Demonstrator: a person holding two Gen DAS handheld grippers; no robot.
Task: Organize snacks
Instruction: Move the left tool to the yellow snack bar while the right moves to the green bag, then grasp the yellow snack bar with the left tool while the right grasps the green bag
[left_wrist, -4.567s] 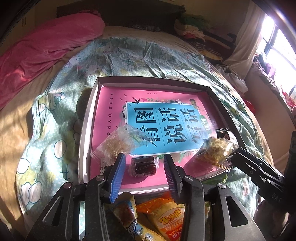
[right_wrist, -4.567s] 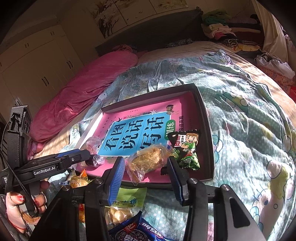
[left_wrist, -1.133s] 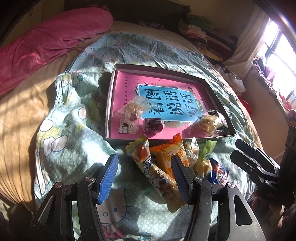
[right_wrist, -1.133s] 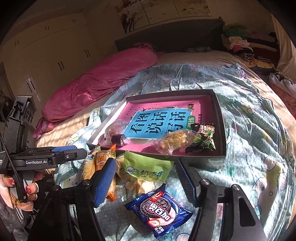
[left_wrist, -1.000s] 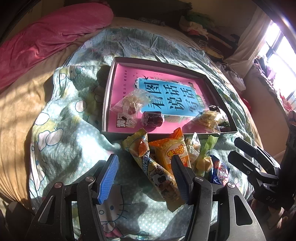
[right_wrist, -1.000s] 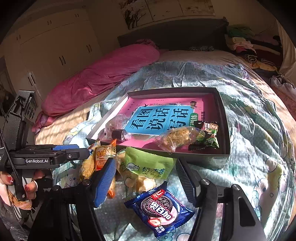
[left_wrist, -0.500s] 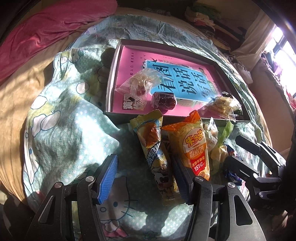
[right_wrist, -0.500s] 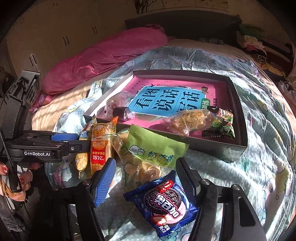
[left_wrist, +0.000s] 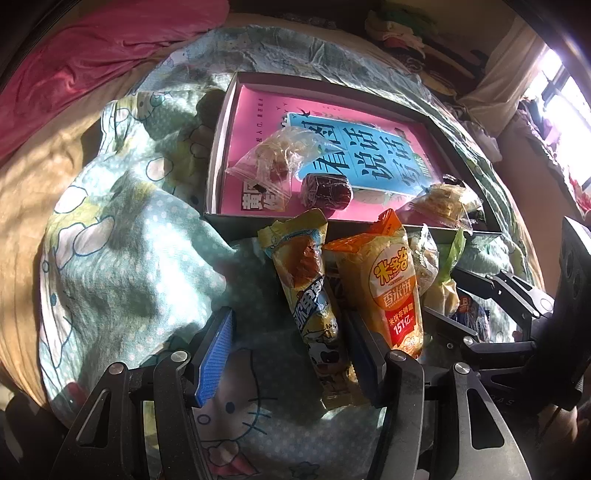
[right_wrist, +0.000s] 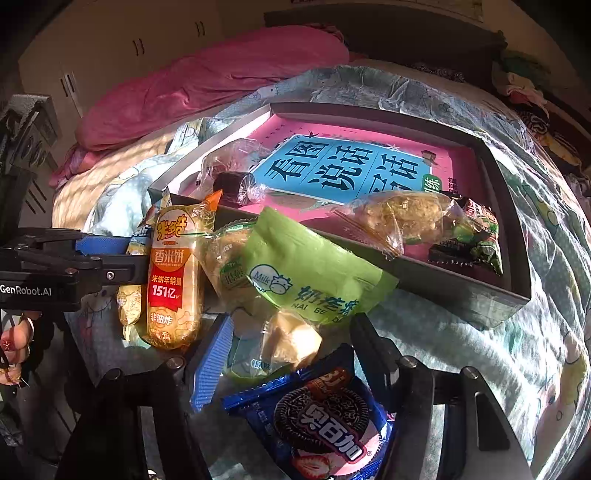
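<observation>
Left gripper (left_wrist: 288, 354) gapes wide around the yellow stick pack (left_wrist: 314, 310) (unpinched); right gripper (right_wrist: 291, 350) spreads wide over the cookie pack (right_wrist: 325, 421), box (right_wrist: 461, 295) wall just beyond.

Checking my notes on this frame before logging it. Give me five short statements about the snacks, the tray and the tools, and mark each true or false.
1. The dark date candy lies inside the tray. True.
2. The orange rice cracker pack lies inside the tray. False: it lies on the bedspread in front of the tray.
3. The left tool is shut on a snack. False: it is open, with the yellow snack pack between its fingers.
4. The blue cookie pack lies outside the tray, near the right tool. True.
5. The right tool is open. True.
</observation>
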